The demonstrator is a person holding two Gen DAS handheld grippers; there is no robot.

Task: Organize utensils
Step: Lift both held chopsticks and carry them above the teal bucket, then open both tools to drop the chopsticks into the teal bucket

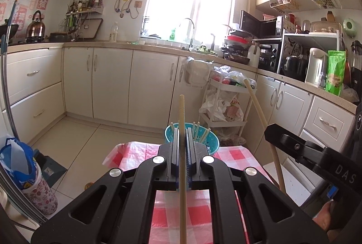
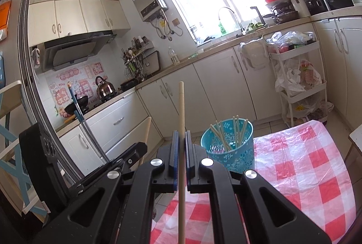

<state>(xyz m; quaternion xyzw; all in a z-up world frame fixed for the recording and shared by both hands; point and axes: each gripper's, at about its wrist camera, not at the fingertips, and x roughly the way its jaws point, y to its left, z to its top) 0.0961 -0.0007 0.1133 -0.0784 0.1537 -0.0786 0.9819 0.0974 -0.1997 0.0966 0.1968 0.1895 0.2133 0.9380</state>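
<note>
We hold one wooden chopstick in each gripper. In the left wrist view our left gripper (image 1: 182, 130) is pinched tight on a chopstick (image 1: 182, 153) that runs straight up the middle of the frame; its lower end is cut off by the bottom edge, so we cannot tell how long it is. Beyond the fingertips stands the teal perforated basket (image 1: 212, 142) on the tabletop (image 1: 235, 153), which is covered with a red-and-white checked plastic cloth. The gripper body hides most of the basket; only its rim and the tips of several chopsticks leaning inside show. At the right of this view we see the side of our right gripper (image 1: 271, 130), with its own chopstick (image 1: 260, 112) slanting upward out of it; its jaws are hidden from here.

In the right wrist view the right gripper (image 2: 181, 137) is pressed closed on that second chopstick (image 2: 181, 130), again cropped at the bottom edge. The basket (image 2: 235, 153) is plainer here, just right of the fingertips, near the far edge of the cloth (image 2: 305, 164), with a handful of chopsticks (image 2: 235, 130) standing tilted inside; their exact count is hard to make out. The left gripper (image 2: 135, 149) is partly visible at left, mostly hidden.
</note>
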